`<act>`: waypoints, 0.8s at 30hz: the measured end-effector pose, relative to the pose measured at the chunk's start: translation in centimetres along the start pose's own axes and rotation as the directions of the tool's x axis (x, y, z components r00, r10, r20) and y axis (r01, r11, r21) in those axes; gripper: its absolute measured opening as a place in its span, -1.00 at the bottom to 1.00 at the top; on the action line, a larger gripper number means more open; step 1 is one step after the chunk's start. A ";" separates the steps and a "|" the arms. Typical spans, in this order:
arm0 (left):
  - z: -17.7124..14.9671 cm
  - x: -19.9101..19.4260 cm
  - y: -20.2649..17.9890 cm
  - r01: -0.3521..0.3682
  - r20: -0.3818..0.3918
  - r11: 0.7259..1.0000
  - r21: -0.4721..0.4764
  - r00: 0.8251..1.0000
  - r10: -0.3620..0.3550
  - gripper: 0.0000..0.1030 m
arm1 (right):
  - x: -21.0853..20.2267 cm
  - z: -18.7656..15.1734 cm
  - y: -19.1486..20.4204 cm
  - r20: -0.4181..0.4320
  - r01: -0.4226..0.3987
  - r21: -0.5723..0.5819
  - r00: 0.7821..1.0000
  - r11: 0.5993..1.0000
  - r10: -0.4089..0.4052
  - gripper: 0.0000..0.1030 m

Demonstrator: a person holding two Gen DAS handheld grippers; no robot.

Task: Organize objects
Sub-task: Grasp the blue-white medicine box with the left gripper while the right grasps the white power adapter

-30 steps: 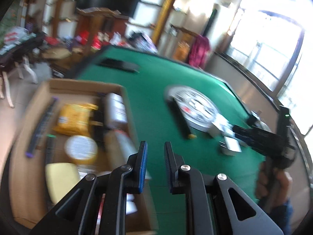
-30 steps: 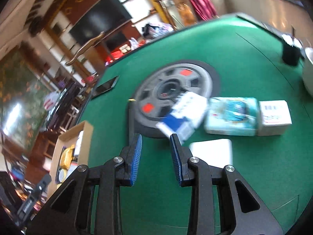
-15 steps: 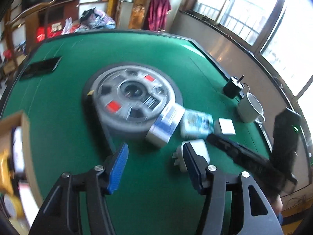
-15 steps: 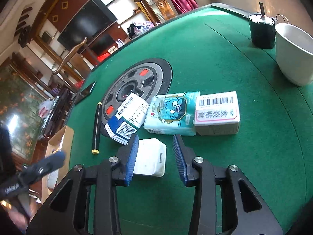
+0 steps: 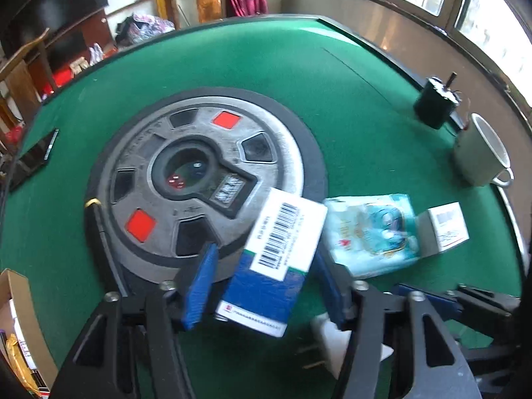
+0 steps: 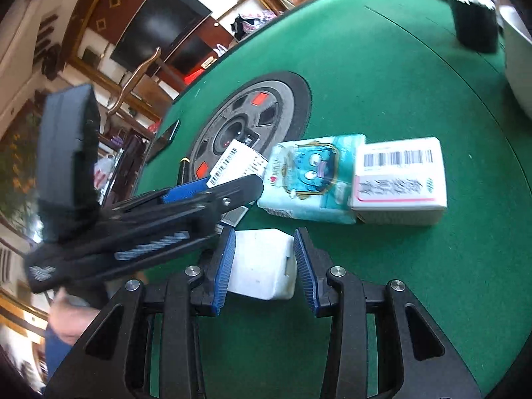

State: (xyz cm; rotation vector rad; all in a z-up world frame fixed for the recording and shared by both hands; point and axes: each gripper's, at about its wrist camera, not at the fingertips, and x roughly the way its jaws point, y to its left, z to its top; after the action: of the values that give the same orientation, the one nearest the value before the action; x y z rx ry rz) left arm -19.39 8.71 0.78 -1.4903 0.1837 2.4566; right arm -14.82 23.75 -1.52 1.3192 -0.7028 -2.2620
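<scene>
Green felt covers the desk [image 5: 332, 76]. My left gripper [image 5: 262, 286] is spread wide around a blue-and-white box [image 5: 276, 259], pads not yet touching it. My right gripper [image 6: 264, 267] stands open around a white charger [image 6: 262, 262]. A tissue pack [image 6: 309, 179] and barcode box [image 6: 399, 179] lie just beyond, touching.

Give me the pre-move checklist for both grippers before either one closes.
1. Left gripper open around the blue and white box: ok.
2. Box square between the left fingers: not ok, it sits tilted.
3. Right gripper open around the white charger: ok.
4. Right fingers clear of the tissue pack and the barcode box: ok.
5. The two grippers clear of each other: cannot tell, they overlap in the right wrist view.
6. Cardboard box has room: cannot tell.
</scene>
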 end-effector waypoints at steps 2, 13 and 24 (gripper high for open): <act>-1.0 -0.3 1.0 -0.011 0.001 1.000 -0.023 1.000 0.011 -0.35 | 0.0 -0.1 0.2 -0.001 0.002 -0.009 1.000 1.000 -0.002 -0.29; -7.5 -3.4 4.5 -0.005 0.071 0.988 -0.152 0.997 0.016 -0.34 | 0.9 0.4 3.4 0.067 0.110 -0.209 0.993 0.972 -0.098 -0.27; -7.4 -3.5 4.8 0.024 0.107 0.989 -0.143 0.994 -0.009 -0.34 | 0.0 -4.1 6.5 -0.021 0.076 -0.422 0.995 0.903 -0.094 -0.01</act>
State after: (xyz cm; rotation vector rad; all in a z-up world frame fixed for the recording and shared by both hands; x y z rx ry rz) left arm -12.95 1.76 0.33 -1.4050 -0.0268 2.5756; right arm -10.48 17.85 0.71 1.1943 -0.1235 -2.2762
